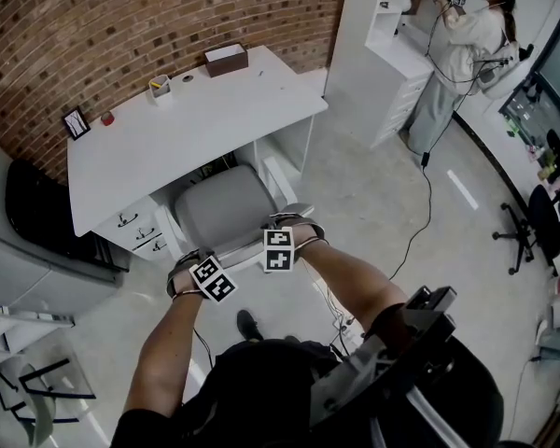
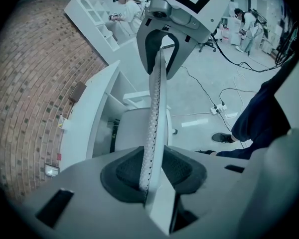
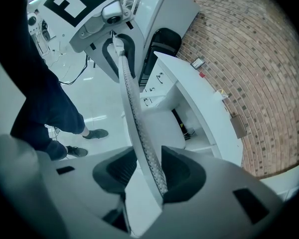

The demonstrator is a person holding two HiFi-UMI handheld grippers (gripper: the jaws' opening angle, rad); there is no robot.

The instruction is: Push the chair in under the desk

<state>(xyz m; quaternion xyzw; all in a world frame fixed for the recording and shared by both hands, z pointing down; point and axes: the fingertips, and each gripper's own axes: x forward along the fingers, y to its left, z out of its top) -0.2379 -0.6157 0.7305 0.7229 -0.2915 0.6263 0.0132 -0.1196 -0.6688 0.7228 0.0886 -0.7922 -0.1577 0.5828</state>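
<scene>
the chair (image 1: 222,211) stands facing the white surface (image 1: 187,129), lined up with the kneehole beside the drawers (image 1: 135,233); the front of its grey seat looks to be just at or a little under the front edge, though most of the seat shows out in the open, so i'd judge the push begun but well short of finished; the left tongs (image 2: 153,173) are closed about halfway down onto the thin top edge of the backrest (image 2: 154,108), the perforated edge running straight through between the pads; the right tongs (image 3: 147,171) grip the same edge the same way, a little further along, so both hands have hold of the chair back from behind and above; what's left, as i read it, is to drive the chair on toward the brick wall (image 1: 121,17) until the seat goes under and the backrest comes up near the edge, then let go with both tongs.
</scene>
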